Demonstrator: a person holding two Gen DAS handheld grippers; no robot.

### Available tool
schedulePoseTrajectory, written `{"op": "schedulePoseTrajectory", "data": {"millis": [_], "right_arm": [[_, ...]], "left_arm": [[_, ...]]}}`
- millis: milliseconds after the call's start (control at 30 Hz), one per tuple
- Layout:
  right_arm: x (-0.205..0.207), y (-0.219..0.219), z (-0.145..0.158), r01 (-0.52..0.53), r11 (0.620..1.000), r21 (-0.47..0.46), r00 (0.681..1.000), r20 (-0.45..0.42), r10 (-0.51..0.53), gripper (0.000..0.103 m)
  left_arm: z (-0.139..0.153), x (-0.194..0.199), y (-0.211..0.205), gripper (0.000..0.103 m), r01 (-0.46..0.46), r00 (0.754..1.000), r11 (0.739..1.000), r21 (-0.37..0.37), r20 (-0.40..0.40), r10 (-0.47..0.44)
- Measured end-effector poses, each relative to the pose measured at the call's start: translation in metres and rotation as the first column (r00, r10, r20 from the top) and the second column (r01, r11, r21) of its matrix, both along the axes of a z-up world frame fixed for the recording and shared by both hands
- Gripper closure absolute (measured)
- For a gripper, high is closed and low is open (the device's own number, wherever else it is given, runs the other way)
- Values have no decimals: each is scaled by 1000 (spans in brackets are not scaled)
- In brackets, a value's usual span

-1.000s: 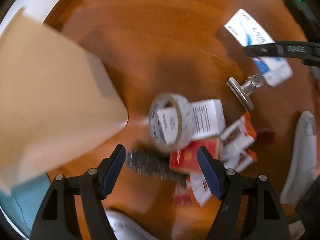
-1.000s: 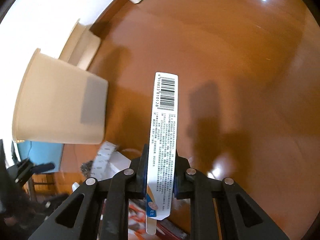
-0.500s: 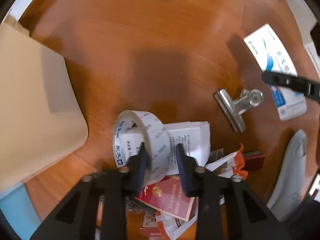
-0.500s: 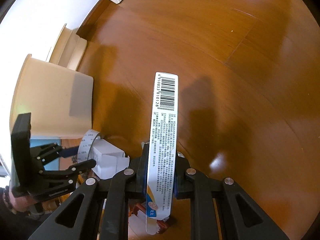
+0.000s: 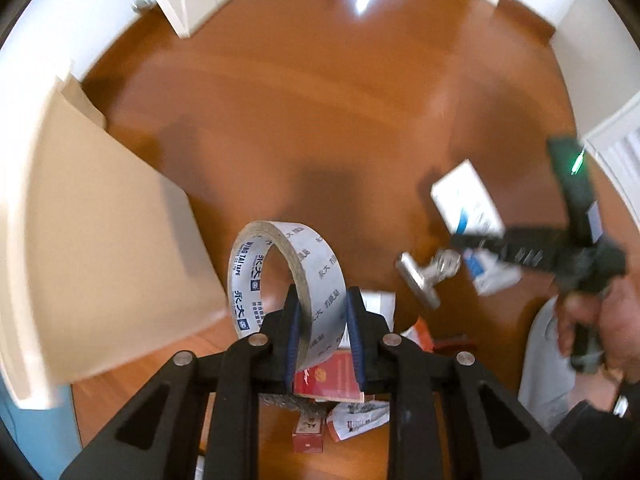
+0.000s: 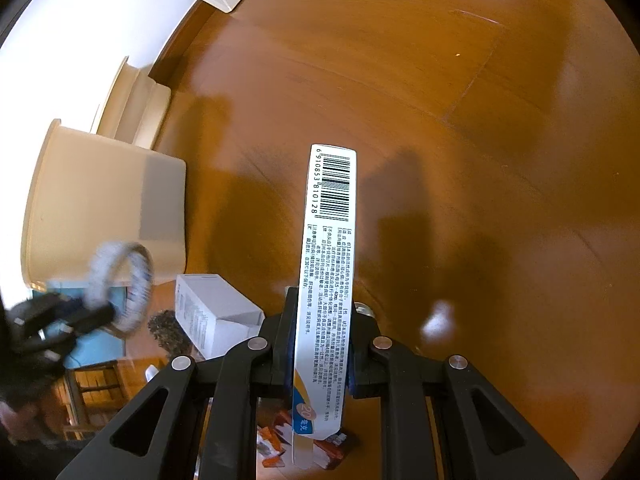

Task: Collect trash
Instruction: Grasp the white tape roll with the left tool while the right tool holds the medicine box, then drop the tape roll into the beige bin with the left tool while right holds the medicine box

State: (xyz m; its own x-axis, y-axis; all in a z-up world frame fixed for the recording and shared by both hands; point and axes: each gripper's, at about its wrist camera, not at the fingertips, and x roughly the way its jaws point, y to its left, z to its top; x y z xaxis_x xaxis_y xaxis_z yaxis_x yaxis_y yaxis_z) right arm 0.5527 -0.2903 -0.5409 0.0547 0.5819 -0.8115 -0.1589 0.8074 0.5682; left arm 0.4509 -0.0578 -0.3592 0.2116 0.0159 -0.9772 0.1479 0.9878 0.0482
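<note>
The left gripper (image 5: 320, 328) pinches a tape roll (image 5: 286, 280) between its 2 fingers. A beige bin (image 5: 92, 248) stands to its left; a metal clip (image 5: 424, 280) lies right, on the wood floor (image 5: 320, 112).

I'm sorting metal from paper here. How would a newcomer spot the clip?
Start at the wooden floor, then the litter pile right of the beige bin. At its far edge lies the binder clip, the only shiny silver metal piece among paper boxes.

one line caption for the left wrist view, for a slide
Left claw shut on a roll of tape, lifted over floor litter, beige bin to its left.
</note>
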Motion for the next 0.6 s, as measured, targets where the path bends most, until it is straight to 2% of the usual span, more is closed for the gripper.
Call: {"op": "schedulePoseTrajectory", "data": {"millis": [100, 200, 267, 333, 433, 600], "right_arm": [[-2, -2, 1, -3, 1000, 5, 1000, 0, 3, 84], [-1, -4, 2, 2, 1000, 9, 1000, -1, -2, 84], [0, -6, 3, 8, 1000, 11, 1000, -1, -8, 84], [1, -6, 5, 8, 1000, 15, 1000, 4, -8, 84], [1, -6, 10, 1, 1000, 20, 1000, 15, -1, 84], [-2, -7, 19, 1, 1000, 15, 999, 41, -2, 84]], "left_arm": [[44, 13, -3, 82, -15, 998, 1000, -17, 63, 16], [108, 20, 4, 82, -17, 987, 999, -29, 162, 22], [146, 29, 12, 82, -28, 974, 1000, -5, 225, 29], [164, 32, 32, 82, -53, 964, 998, 36, 262, 41], [165, 32, 80, 82, -151, 959, 983, 100, 257, 121], [123, 21, 134, 82, -286, 948, 950, 126, 181, 261]]}}
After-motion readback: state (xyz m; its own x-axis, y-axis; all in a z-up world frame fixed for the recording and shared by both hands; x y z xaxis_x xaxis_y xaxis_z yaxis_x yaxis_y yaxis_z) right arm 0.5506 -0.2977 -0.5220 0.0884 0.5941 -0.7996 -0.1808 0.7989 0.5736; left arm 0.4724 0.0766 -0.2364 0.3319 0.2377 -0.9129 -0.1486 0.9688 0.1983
